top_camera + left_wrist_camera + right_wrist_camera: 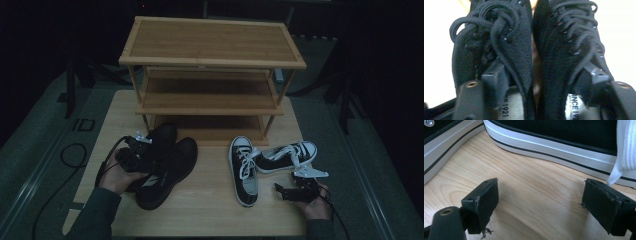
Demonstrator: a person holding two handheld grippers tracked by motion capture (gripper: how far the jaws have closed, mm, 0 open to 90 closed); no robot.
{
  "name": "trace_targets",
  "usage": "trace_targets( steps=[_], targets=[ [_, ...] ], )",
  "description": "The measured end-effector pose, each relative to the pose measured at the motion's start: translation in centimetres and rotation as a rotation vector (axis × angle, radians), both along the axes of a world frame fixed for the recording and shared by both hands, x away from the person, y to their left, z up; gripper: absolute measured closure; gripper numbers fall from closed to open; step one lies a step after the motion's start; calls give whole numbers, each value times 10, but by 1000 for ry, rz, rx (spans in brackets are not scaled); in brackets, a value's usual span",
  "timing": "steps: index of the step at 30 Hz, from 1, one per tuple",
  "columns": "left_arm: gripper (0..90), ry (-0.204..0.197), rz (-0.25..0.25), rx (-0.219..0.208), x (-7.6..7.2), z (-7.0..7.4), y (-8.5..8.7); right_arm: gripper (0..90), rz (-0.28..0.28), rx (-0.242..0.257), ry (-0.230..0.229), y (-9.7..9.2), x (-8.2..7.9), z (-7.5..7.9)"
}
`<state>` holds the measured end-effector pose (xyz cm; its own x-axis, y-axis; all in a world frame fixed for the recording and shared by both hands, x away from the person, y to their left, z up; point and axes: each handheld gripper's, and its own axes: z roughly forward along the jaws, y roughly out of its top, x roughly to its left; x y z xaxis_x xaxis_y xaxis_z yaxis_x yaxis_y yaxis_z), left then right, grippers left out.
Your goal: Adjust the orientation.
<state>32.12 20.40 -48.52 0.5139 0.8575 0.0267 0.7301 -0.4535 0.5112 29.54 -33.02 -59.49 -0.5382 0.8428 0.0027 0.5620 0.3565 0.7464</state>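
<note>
Two black lace-up shoes (172,170) lie side by side at the table's left. My left gripper (150,152) comes at them from the left. In the left gripper view one jaw sits inside each shoe, and my left gripper (545,77) pinches the two inner walls (549,62) together. At the right lie two black-and-white sneakers: one (243,170) upright, the other (287,155) tipped on its side. My right gripper (280,191) is low over the table just in front of them. It stands open (541,195) with bare wood between its jaws, short of the white sole (554,142).
A three-tier wooden shoe rack (212,45) stands at the back of the wooden table (210,210), its shelves bare. A white lace (624,150) hangs near my right gripper's right jaw. A black cable (70,155) lies on the floor to the left.
</note>
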Motion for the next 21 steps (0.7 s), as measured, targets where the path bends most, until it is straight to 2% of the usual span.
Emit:
trace_targets(
  steps=[3, 7, 9, 10, 11, 14, 15, 17, 21],
  targets=[
    [411, 40, -6, 10, 4, -6, 0, 135, 0, 0, 0, 0, 0, 0],
    [476, 67, -17, 49, 6, -10, -3, 135, 0, 0, 0, 0, 0, 0],
    [546, 76, -32, 49, 7, -9, -4, 135, 0, 1, 0, 0, 0, 0],
    [636, 83, -33, 45, 7, -9, -4, 135, 0, 1, 0, 0, 0, 0],
    [636, 83, -36, 45, 7, -9, -5, 135, 0, 1, 0, 0, 0, 0],
    [751, 84, -32, 54, 7, -7, -3, 135, 0, 1, 0, 0, 0, 0],
    [800, 83, -19, 43, 7, -6, -2, 135, 0, 1, 0, 0, 0, 0],
    [825, 92, -16, 26, 8, -6, 0, 135, 0, 1, 0, 0, 0, 0],
    [836, 83, -9, 41, 7, -5, -3, 135, 0, 0, 0, 0, 0, 0]
  ],
)
